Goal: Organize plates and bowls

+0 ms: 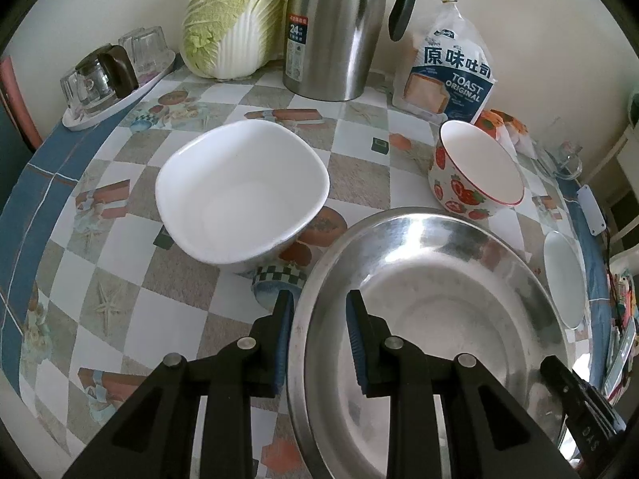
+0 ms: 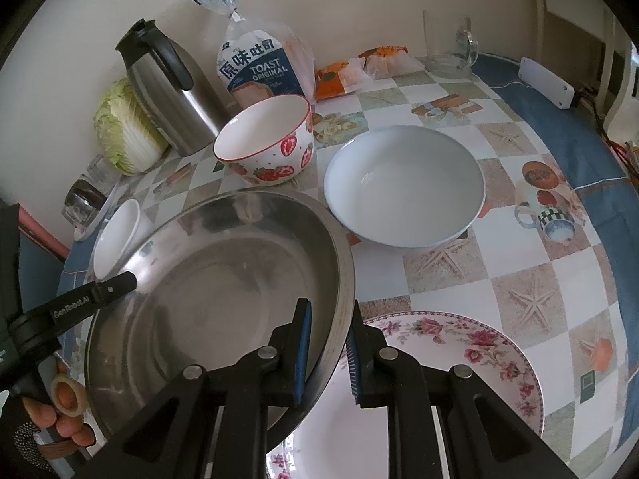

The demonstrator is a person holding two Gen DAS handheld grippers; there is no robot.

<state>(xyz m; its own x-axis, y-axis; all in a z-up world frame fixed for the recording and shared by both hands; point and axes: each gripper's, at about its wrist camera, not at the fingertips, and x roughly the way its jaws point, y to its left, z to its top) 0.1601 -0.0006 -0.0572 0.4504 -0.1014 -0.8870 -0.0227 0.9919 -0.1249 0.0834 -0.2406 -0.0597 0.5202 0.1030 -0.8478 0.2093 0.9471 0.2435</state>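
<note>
A large steel basin (image 1: 439, 311) (image 2: 223, 279) is held between both grippers, tilted above a floral plate (image 2: 479, 355). My left gripper (image 1: 317, 311) straddles its left rim, one finger inside, one outside. My right gripper (image 2: 329, 335) straddles its right rim the same way. A white square bowl (image 1: 243, 195) (image 2: 116, 235) stands left of the basin. A strawberry bowl (image 1: 475, 171) (image 2: 267, 143) stands behind it. A round white bowl (image 2: 403, 183) (image 1: 565, 279) stands to the right.
At the back stand a steel thermos jug (image 1: 335, 28) (image 2: 167, 88), a napa cabbage (image 1: 235, 20), a toast bag (image 1: 451, 76) (image 2: 259, 68), a tray of glasses (image 1: 108, 80), a glass mug (image 2: 451, 44) and a white power strip (image 2: 547, 84).
</note>
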